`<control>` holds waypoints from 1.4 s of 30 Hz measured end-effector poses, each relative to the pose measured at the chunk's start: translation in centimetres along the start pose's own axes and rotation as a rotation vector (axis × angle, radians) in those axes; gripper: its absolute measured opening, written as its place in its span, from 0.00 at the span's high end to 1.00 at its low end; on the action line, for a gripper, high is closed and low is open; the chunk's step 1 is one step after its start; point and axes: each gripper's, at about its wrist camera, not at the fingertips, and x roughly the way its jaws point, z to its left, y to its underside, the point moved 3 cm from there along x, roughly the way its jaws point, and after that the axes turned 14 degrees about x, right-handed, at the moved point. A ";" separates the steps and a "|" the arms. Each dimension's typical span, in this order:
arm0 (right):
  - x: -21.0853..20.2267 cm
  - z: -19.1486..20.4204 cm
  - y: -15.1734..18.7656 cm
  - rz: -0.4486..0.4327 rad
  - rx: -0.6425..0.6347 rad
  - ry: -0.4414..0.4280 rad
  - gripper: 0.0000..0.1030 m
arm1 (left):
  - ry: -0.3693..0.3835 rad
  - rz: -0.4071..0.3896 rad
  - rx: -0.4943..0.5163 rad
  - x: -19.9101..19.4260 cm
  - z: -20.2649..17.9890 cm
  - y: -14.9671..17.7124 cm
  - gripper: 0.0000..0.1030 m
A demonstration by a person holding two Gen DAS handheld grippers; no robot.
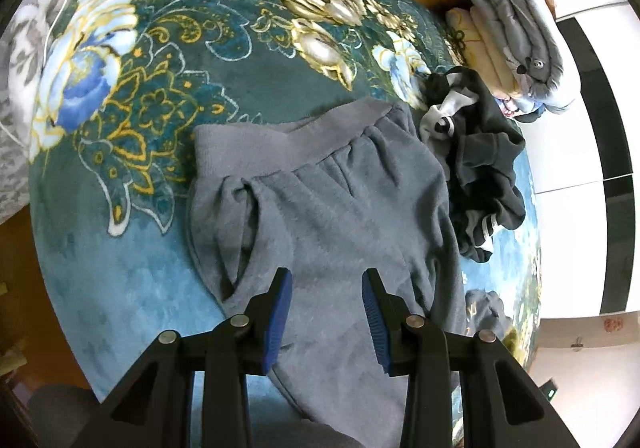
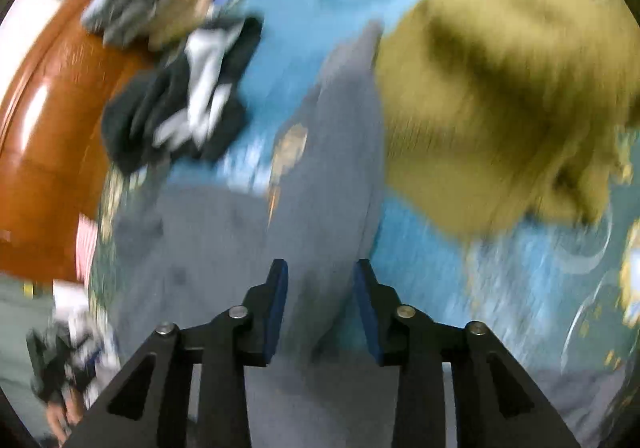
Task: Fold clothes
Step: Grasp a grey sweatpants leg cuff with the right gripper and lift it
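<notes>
L gripper point(image 1: 326, 284), black w/ blue ribbed pads: jaws partly apart, hanging over the grey fleece sweatpants point(image 1: 320, 216), nothing pinched btwn pads. Pants lie flat on the teal floral plush blanket point(image 1: 160, 96), waistband at the far end, pocket slit gaping on the left side. Just right of them, a crumpled black garment w/ white stripes point(image 1: 480, 152). Further back, at the blanket's edge by the wooden board, a folded stack topped by a grey puffy jacket point(image 1: 516, 28).

R gripper point(image 2: 321, 280): view blurred; jaws partly apart over grey fabric, no cloth gripped. Beyond, to the right, an olive-khaki crumpled garment point(image 2: 500, 96) sits on the blanket beside a grey pant leg.
</notes>
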 end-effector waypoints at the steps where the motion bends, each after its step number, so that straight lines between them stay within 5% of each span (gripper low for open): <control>1: 0.1 0.1 -1.4 -0.030 0.016 -0.001 0.65 | -0.002 0.001 -0.001 -0.1 0.1 0.1 0.61; 10: 3.6 1.2 -10.3 -0.126 0.128 0.147 0.65 | -0.041 -0.038 -0.046 -2.5 3.0 0.2 0.61; 12: 4.1 1.5 -10.7 -0.114 0.134 0.164 0.73 | -0.046 -0.041 -0.061 -2.7 3.6 0.2 0.61; 13: 3.7 1.9 -10.8 -0.116 0.127 0.155 0.88 | -0.046 -0.041 -0.059 -2.7 3.7 0.0 0.61; 18: -0.2 4.6 -11.0 -0.152 0.066 0.071 0.91 | -0.043 -0.038 -0.025 -2.4 3.1 -1.2 0.61; 23: -12.5 5.3 -11.5 -0.375 0.019 -0.093 0.92 | -0.049 -0.041 0.010 -2.2 2.7 -2.5 0.61; 26: -19.9 1.4 -10.9 -0.530 0.082 -0.102 0.92 | -0.056 -0.034 0.004 -1.8 3.3 -2.5 0.61; 28: -21.6 -2.6 -10.4 -0.579 0.154 -0.025 0.92 | -0.058 -0.023 -0.018 -1.3 3.9 -2.3 0.61; 33: -17.4 -13.6 -10.0 -0.464 0.426 0.149 0.95 | -0.091 0.031 -0.030 0.6 4.9 -1.8 0.61; 42: -19.2 -12.2 -8.0 -0.425 0.410 0.010 0.94 | -0.108 0.029 -0.045 0.4 6.2 -1.2 0.61</control>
